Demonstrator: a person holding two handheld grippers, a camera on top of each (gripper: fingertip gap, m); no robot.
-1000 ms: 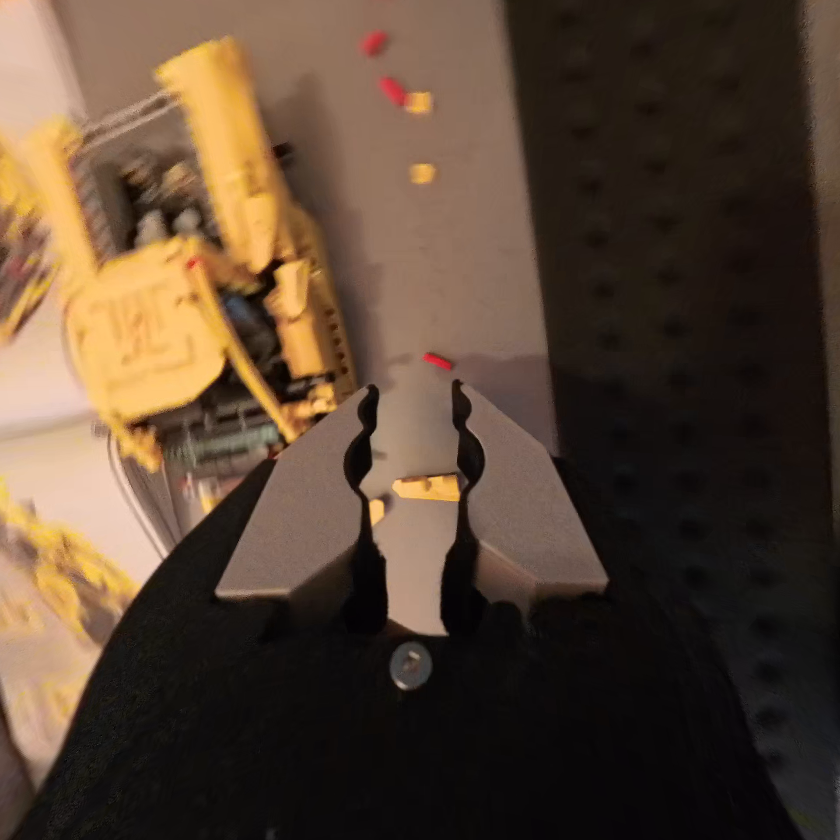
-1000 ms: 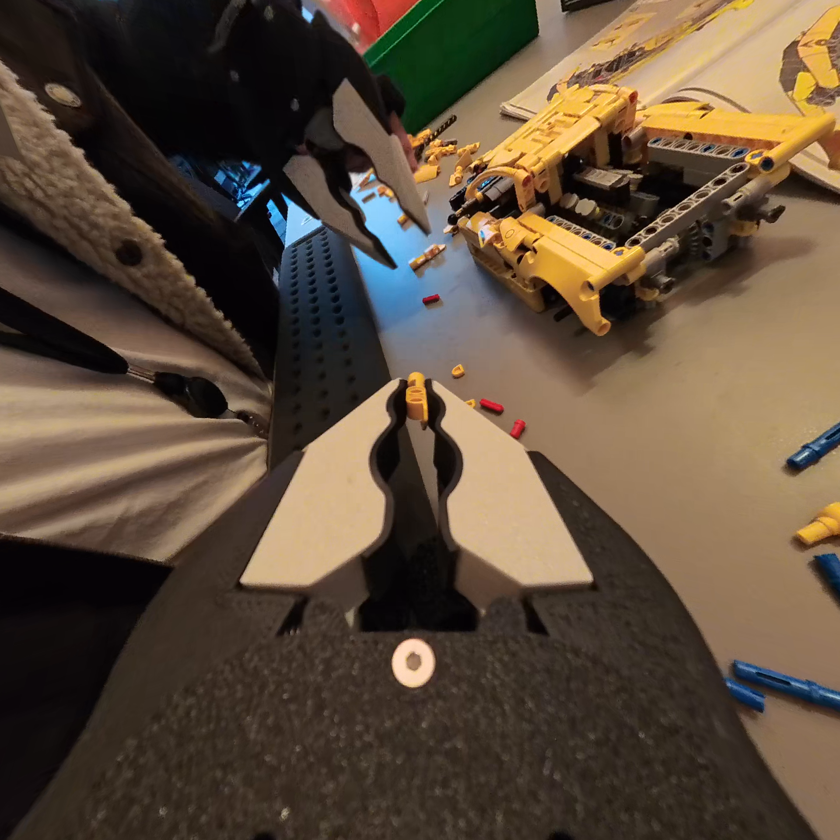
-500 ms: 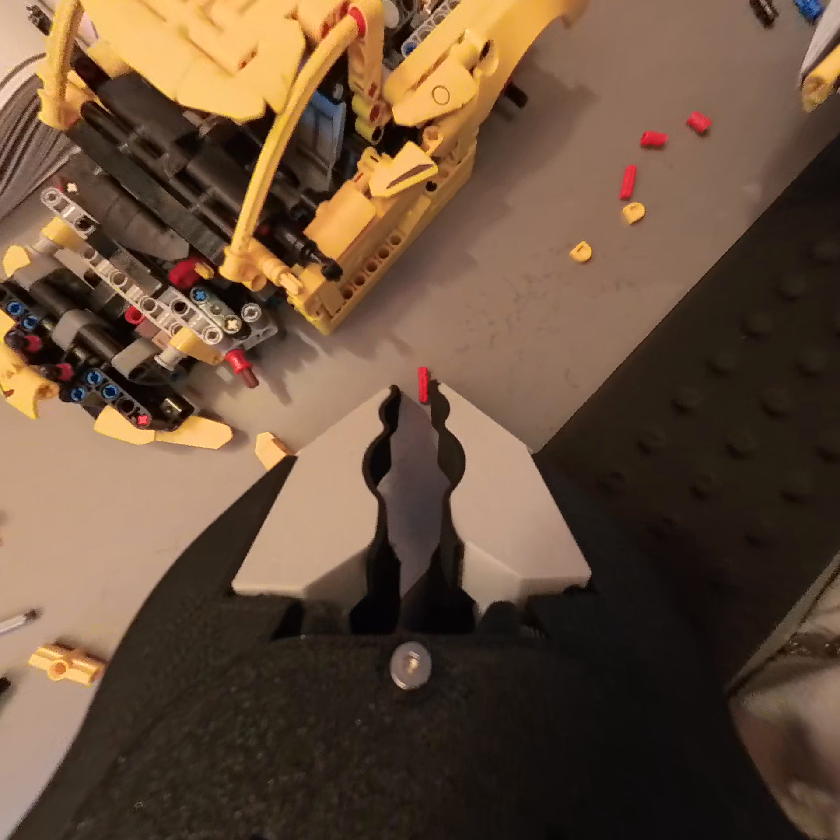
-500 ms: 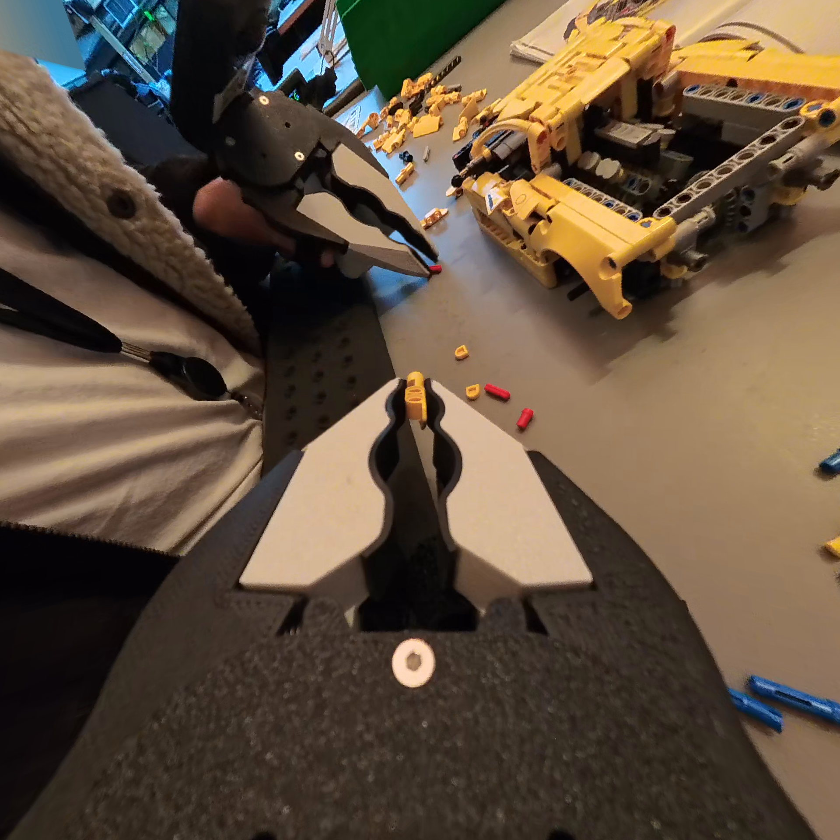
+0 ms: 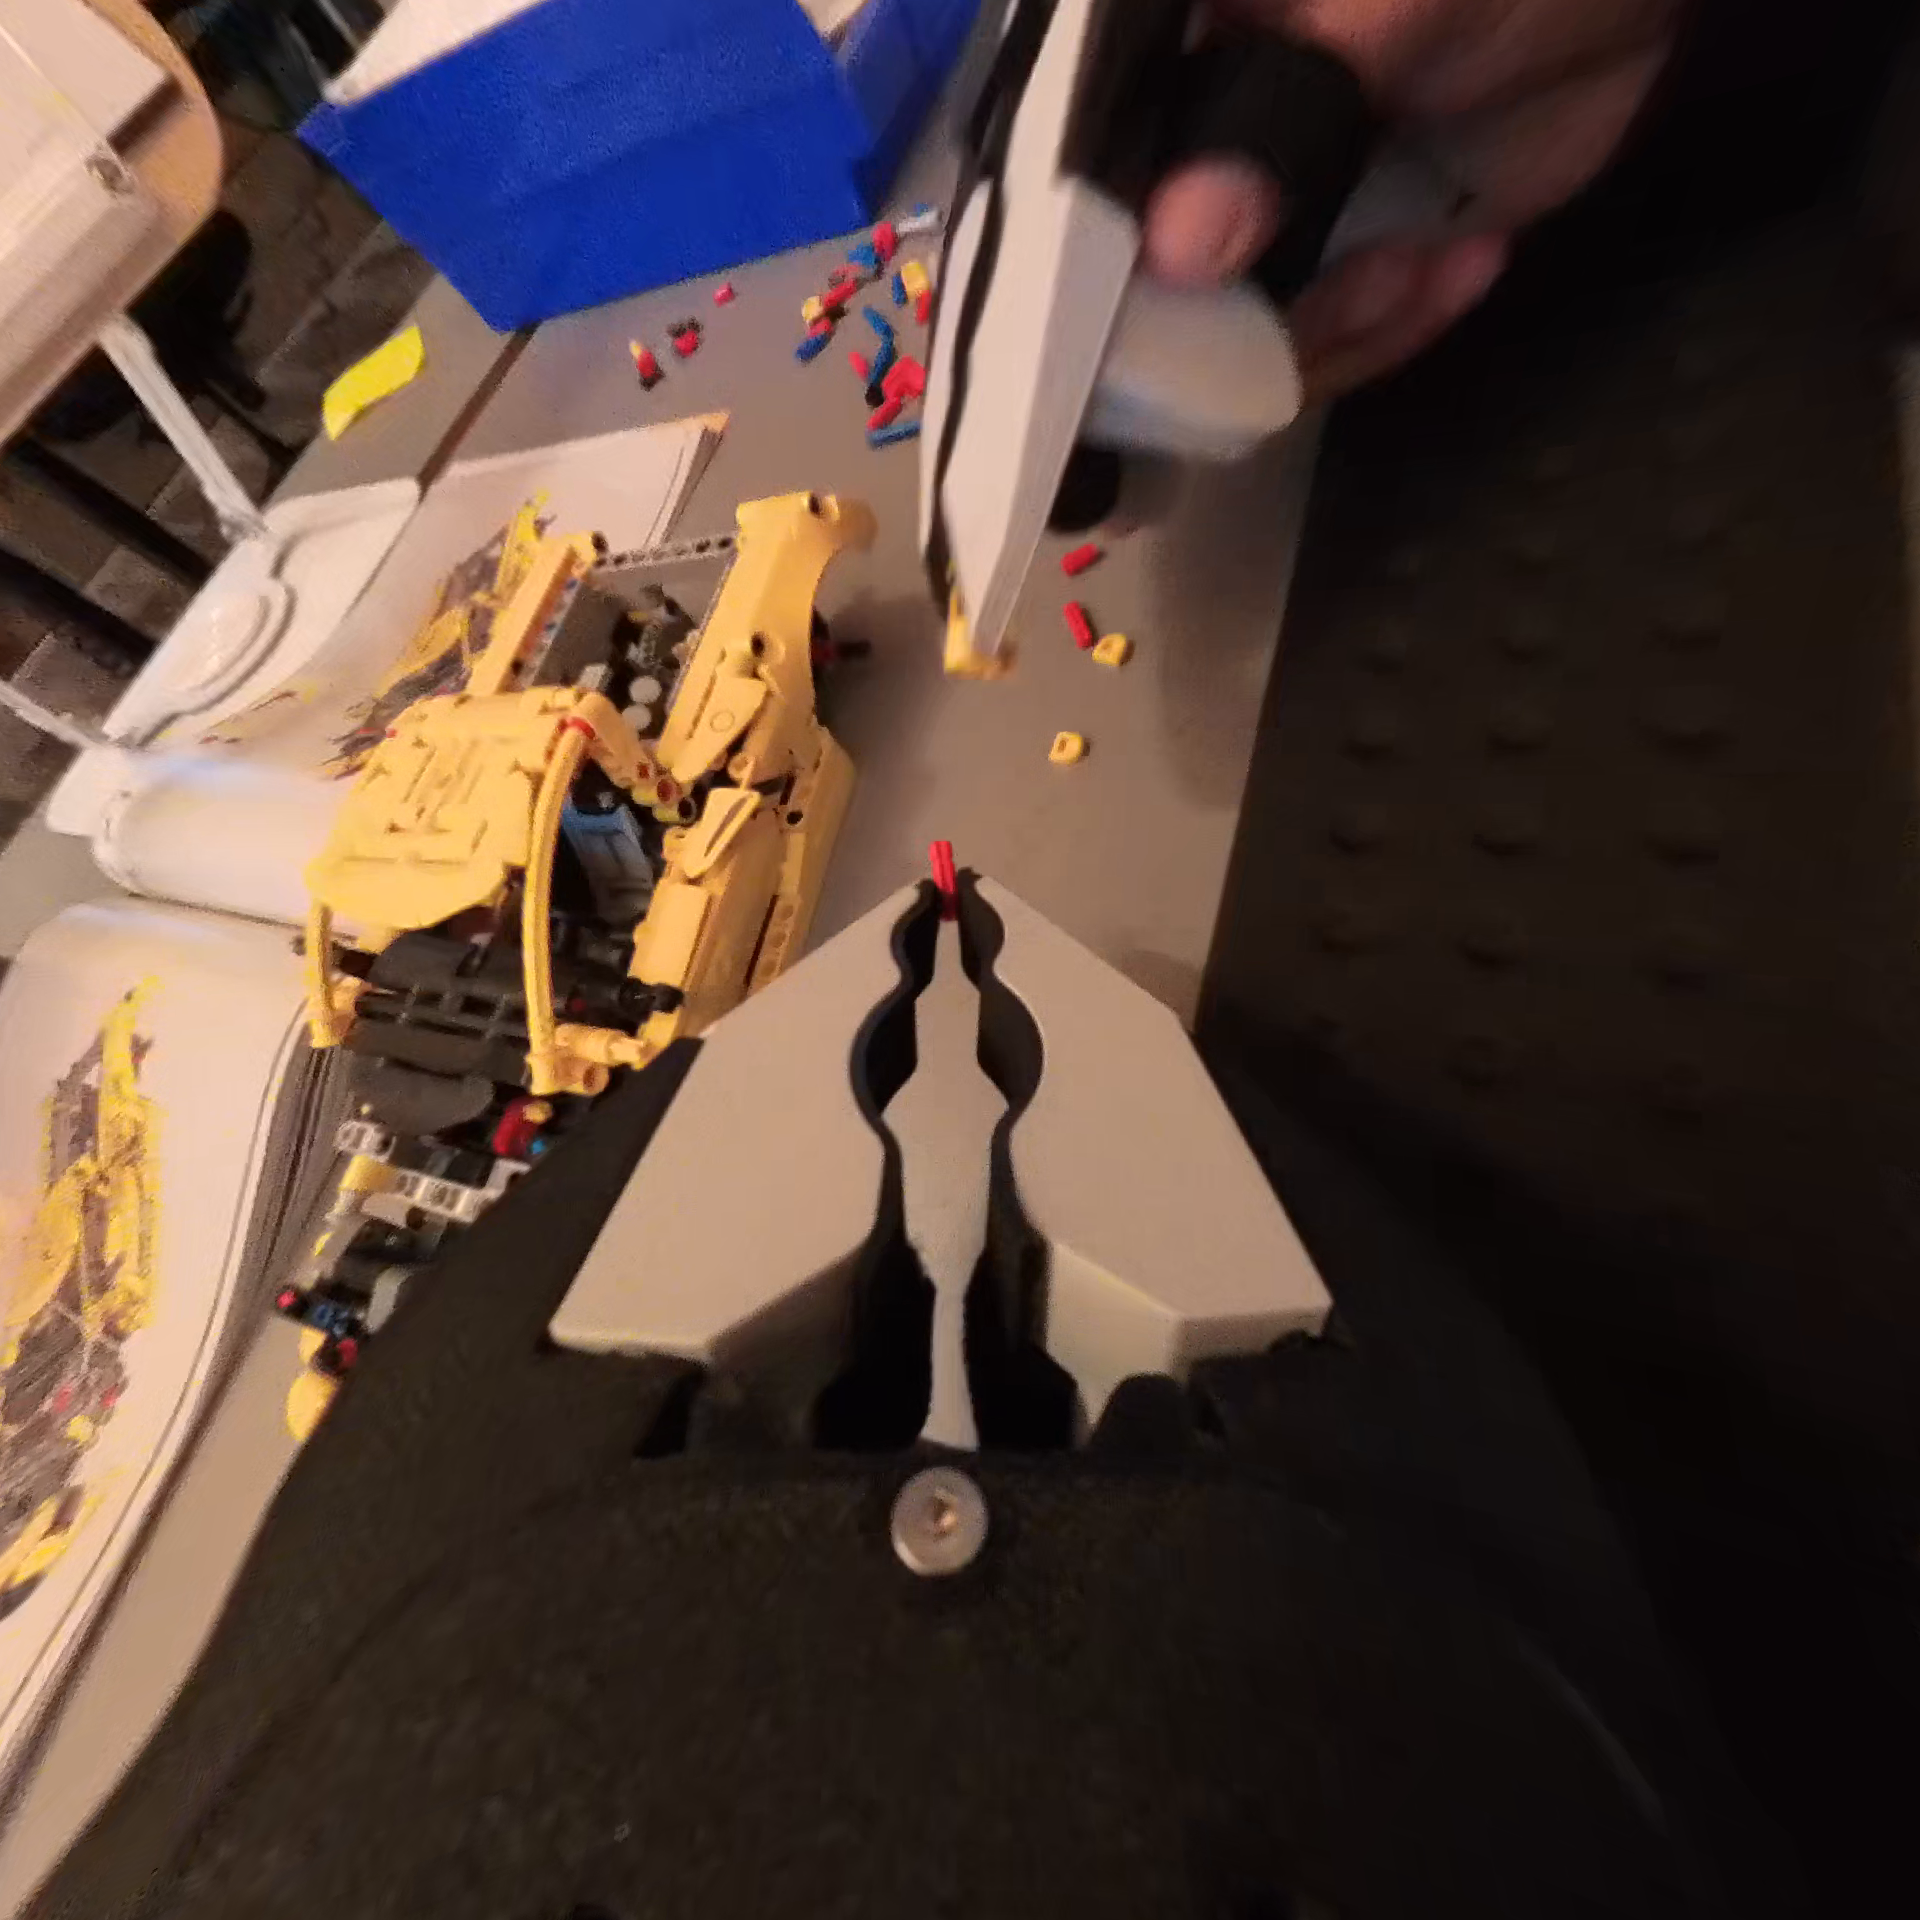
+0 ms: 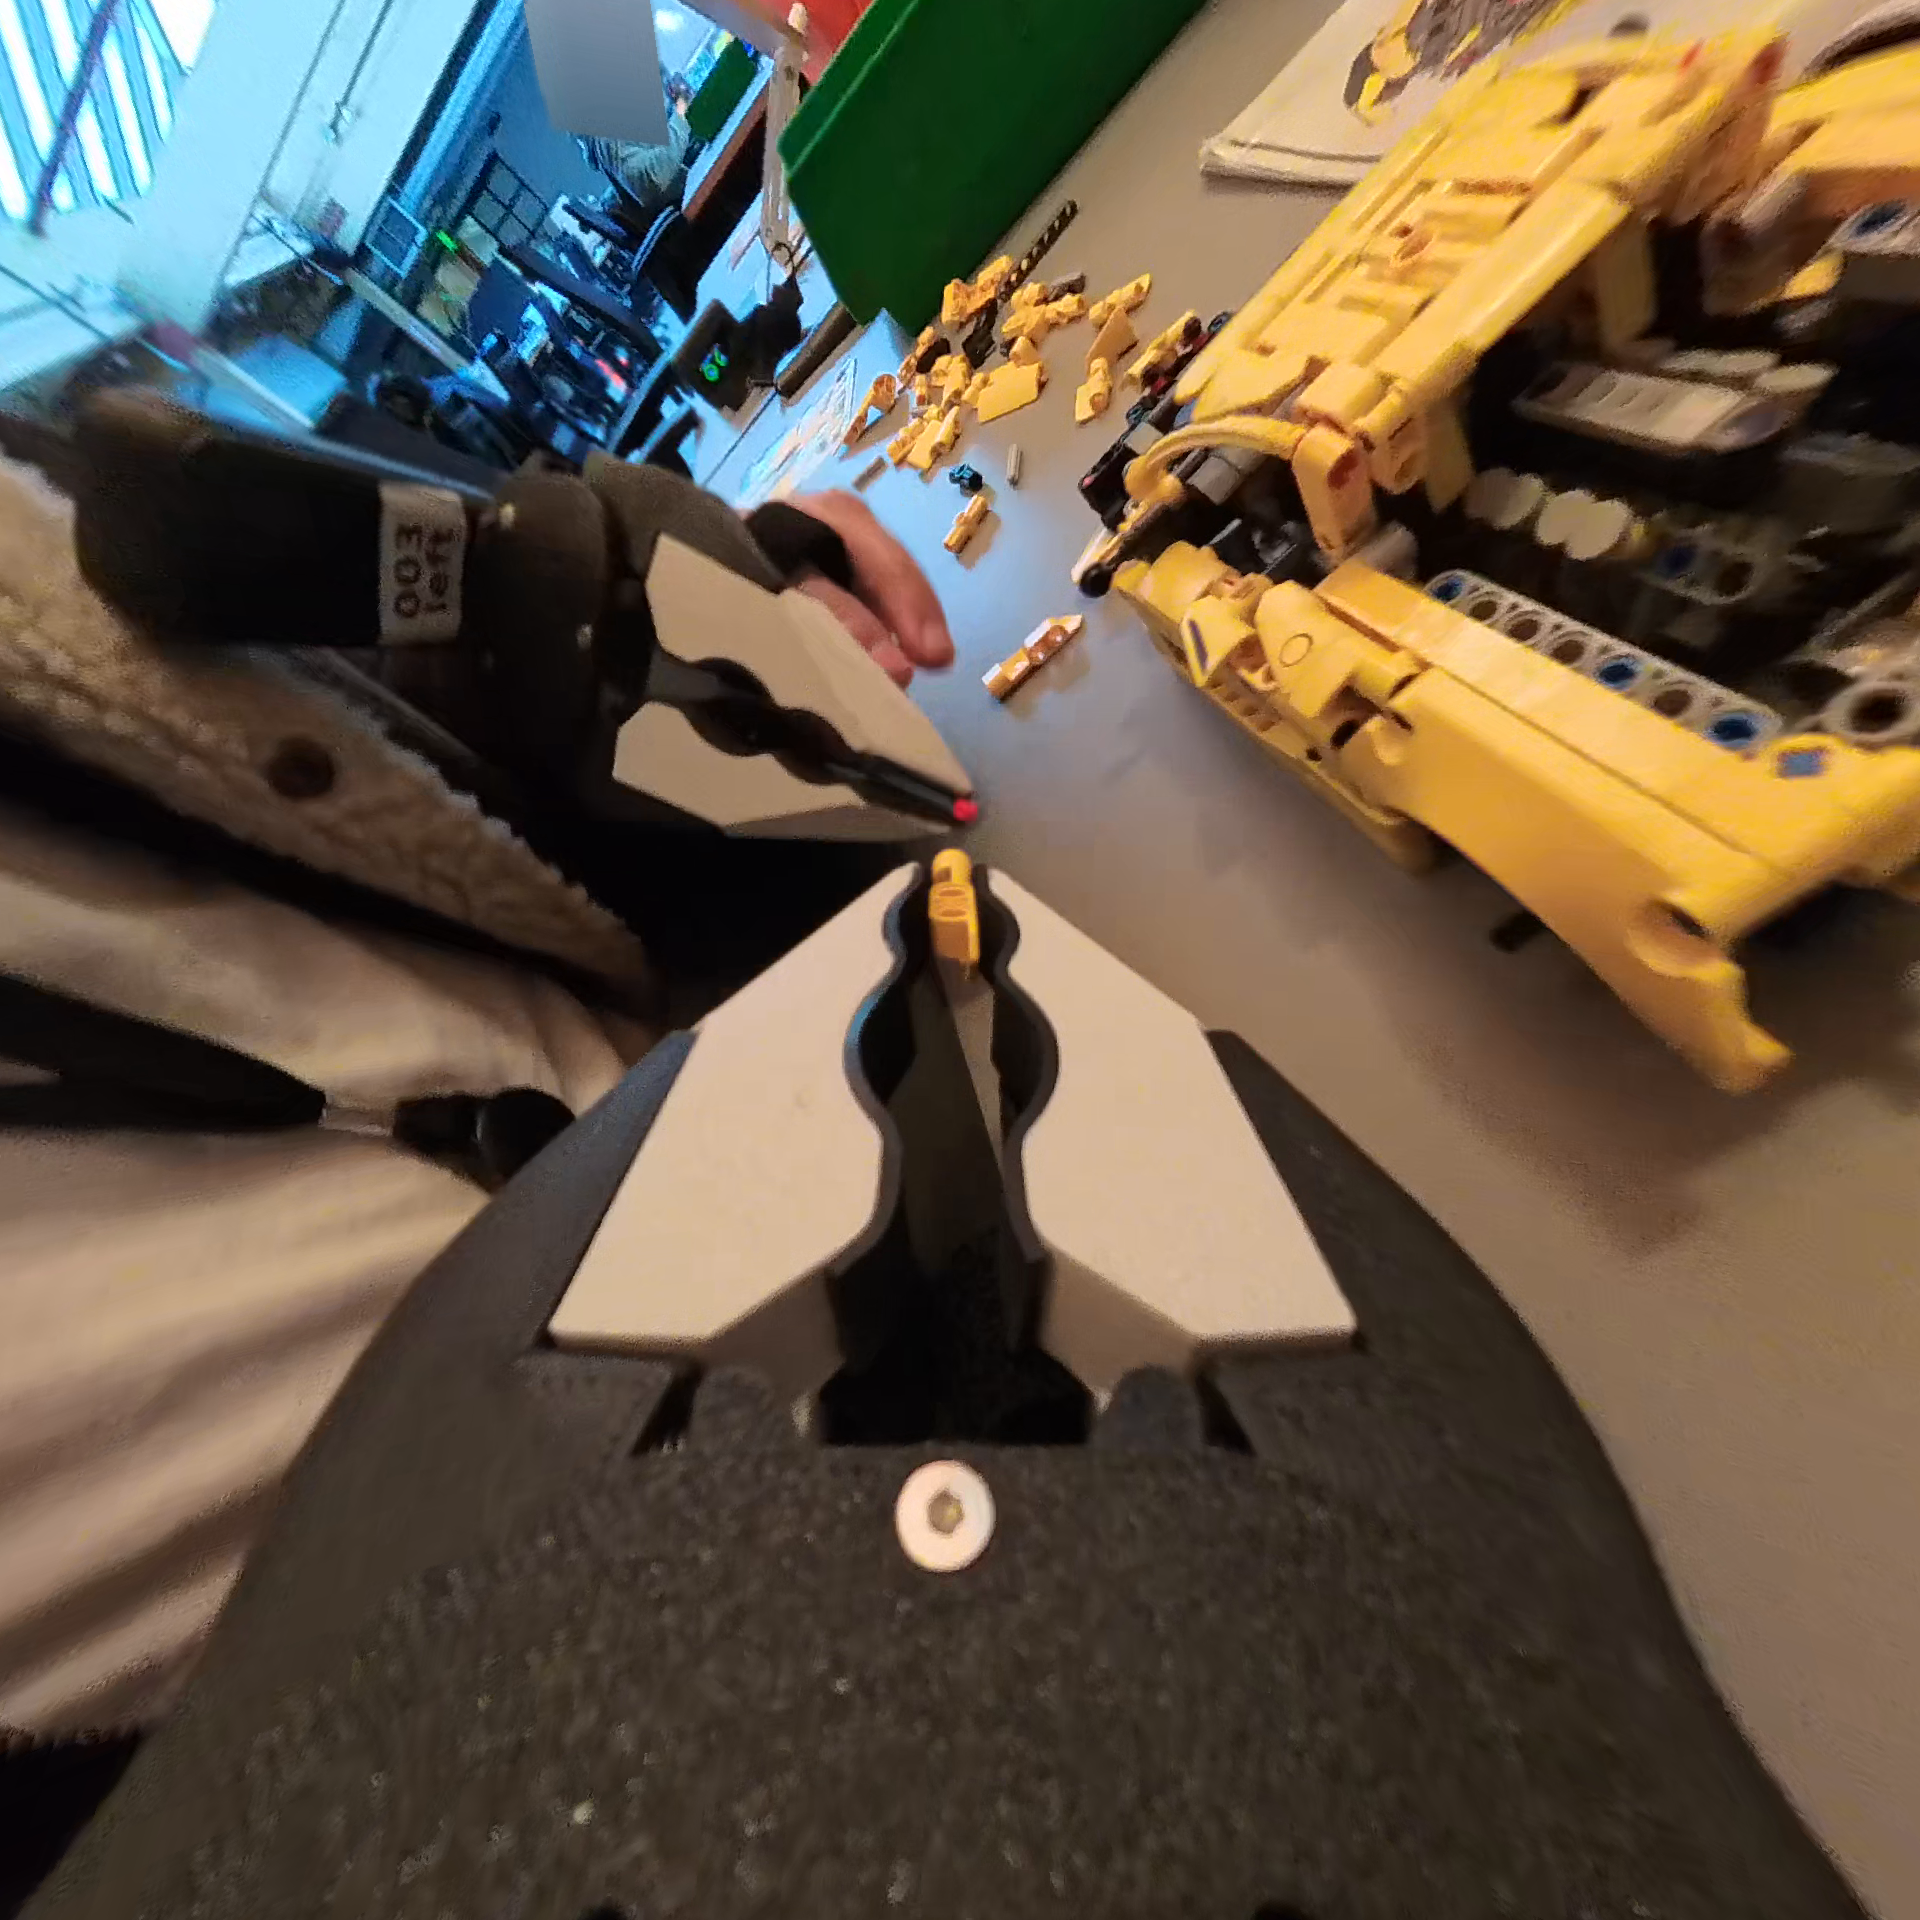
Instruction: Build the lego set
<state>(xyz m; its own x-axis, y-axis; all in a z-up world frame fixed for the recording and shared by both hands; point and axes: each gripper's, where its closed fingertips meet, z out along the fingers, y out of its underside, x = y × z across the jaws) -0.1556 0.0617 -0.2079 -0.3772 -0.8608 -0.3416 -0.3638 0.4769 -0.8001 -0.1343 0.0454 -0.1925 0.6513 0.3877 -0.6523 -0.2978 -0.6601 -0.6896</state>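
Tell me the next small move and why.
Probably bring the tips together and push the red pin into the yellow connector. The left gripper pinches the pin, the right gripper holds the connector, and they sit close but apart.

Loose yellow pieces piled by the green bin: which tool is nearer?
Left. The left tool, pinching a small red pin, sits closer to that pile; the right tool, gripping a yellow connector, is behind.

On the flat grey table (image 5: 1132, 810), the half-built yellow plastic lego vehicle (image 5: 582, 831) stands left of the left gripper (image 5: 948, 883), partly on the open paper instruction booklet (image 5: 94, 1195). Behind the vehicle sits a blue plastic bin (image 5: 623, 156), with scattered small red and blue lego pieces (image 5: 883, 343) just before it. In the right wrist view, a green plastic bin (image 6: 935, 135) lies behind a heap of small yellow lego pieces (image 6: 997, 364), left of the vehicle.
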